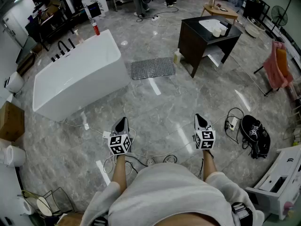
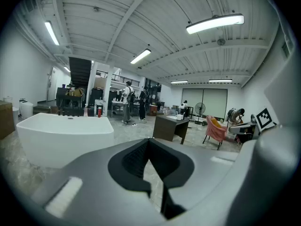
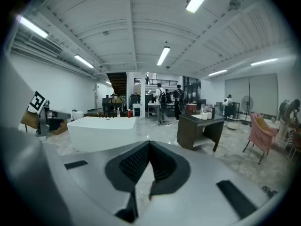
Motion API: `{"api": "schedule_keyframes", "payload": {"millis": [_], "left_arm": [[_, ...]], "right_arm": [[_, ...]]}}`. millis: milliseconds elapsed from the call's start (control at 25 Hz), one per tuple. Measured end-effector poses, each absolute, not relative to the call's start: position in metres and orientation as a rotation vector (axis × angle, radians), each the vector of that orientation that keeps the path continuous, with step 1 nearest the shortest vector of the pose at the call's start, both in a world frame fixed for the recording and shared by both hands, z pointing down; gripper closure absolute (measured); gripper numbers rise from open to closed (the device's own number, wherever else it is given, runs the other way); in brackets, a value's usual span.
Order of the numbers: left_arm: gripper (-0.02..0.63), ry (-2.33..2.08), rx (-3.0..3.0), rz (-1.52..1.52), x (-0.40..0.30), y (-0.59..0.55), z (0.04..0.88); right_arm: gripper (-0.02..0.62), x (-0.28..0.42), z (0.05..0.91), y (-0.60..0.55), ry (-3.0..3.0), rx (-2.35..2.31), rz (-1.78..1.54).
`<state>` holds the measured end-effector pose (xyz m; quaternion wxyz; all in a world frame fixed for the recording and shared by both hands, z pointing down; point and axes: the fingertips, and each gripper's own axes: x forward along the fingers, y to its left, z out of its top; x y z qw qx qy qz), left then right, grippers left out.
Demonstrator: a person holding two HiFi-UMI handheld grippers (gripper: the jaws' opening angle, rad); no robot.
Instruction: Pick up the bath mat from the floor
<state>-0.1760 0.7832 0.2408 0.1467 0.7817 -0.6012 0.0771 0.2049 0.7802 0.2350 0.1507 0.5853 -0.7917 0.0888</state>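
Left tool (image 1: pixel 123 120) is closed and empty: in its own camera the two dark pads (image 2: pixel 134 158) meet at their tips, and only a sliver of floor shows in the gap behind them. Right tool (image 1: pixel 199 117) looks the same from its camera (jaws together, nothing between them). From the head view I have both tools held out in front of me, side by side and well apart. They are angled a little downward over the grey marble floor (image 1: pixel 188 98), and neither touches anything.

The bath mat (image 1: pixel 152 68) lies flat on the floor well ahead of both tools. It is a grey, studded rectangle, with its left end just beside the near corner of the white bathtub (image 1: pixel 77 74). Its right end is near the dark cabinet (image 1: pixel 207 36), and a small pale bottle (image 1: pixel 177 56) stands on the floor between the two. Nothing rests on the mat.

A red bottle (image 1: pixel 96 29) stands at the far end of the tub. On the floor close under the tools is a tangle of white and black cables (image 1: pixel 141 160), and off to my right a black bag (image 1: pixel 254 134) lies beside more cord. A pink cloth (image 1: pixel 275 67) is draped over something at the right edge (I can't make out quite what). A cardboard box (image 1: pixel 10 121) sits at the far left. People stand at the back of the room.
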Motion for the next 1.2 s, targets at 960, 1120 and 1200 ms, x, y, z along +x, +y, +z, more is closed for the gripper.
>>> {"api": "schedule_keyframes", "payload": {"millis": [960, 1120, 1200], "left_arm": [[0.4, -1.612, 2.321, 0.167, -0.112, 0.799, 0.242], [0.402, -1.614, 2.329, 0.175, -0.095, 0.803, 0.243], [0.402, -1.619, 2.328, 0.169, -0.087, 0.804, 0.242]], "right_arm": [[0.4, 0.217, 0.229, 0.788, -2.432, 1.594, 0.254], [0.4, 0.232, 0.228, 0.789, -2.444, 1.589, 0.247], [0.4, 0.238, 0.227, 0.79, -2.446, 1.579, 0.242]]}}
